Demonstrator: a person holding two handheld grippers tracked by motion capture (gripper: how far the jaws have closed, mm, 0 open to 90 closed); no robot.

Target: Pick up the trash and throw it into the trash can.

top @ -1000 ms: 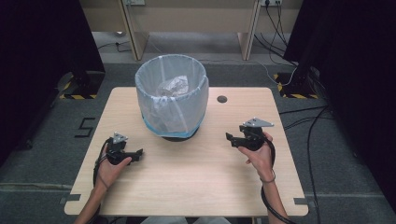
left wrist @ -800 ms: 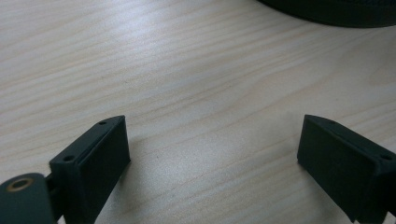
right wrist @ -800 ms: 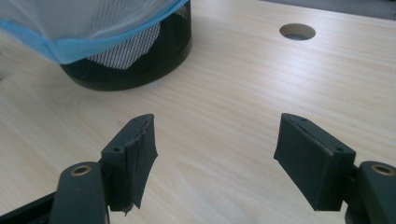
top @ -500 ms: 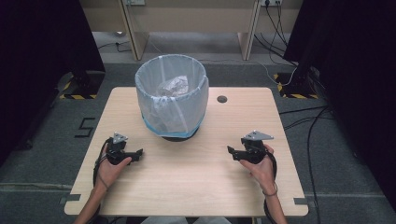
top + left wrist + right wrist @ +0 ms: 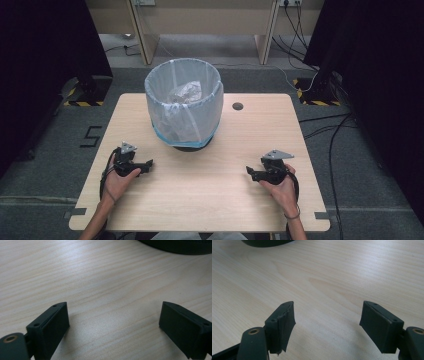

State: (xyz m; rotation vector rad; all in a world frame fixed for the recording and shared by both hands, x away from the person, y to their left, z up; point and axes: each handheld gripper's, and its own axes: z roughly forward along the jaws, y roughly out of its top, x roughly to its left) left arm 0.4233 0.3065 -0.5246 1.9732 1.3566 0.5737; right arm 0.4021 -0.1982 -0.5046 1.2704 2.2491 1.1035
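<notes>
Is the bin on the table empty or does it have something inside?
Not empty: the bin, upright and lined with a translucent bag, has crumpled clear plastic inside.

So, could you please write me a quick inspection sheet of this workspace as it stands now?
Surface: pale wooden table, bare between the hands, with a small round hole near its far edge.
Job's things: waste bin lined with a clear bag, upright at the far middle; crumpled clear plastic inside.
Clutter: nothing seen.
Grippers: left gripper and right gripper low over the near table, both with jaws open and nothing between them.
Cables: one trails from each gripper along the wrist; more cables lie on the floor at the right.
Surroundings: grey floor, black curtains at both sides, wooden furniture legs beyond.
</notes>
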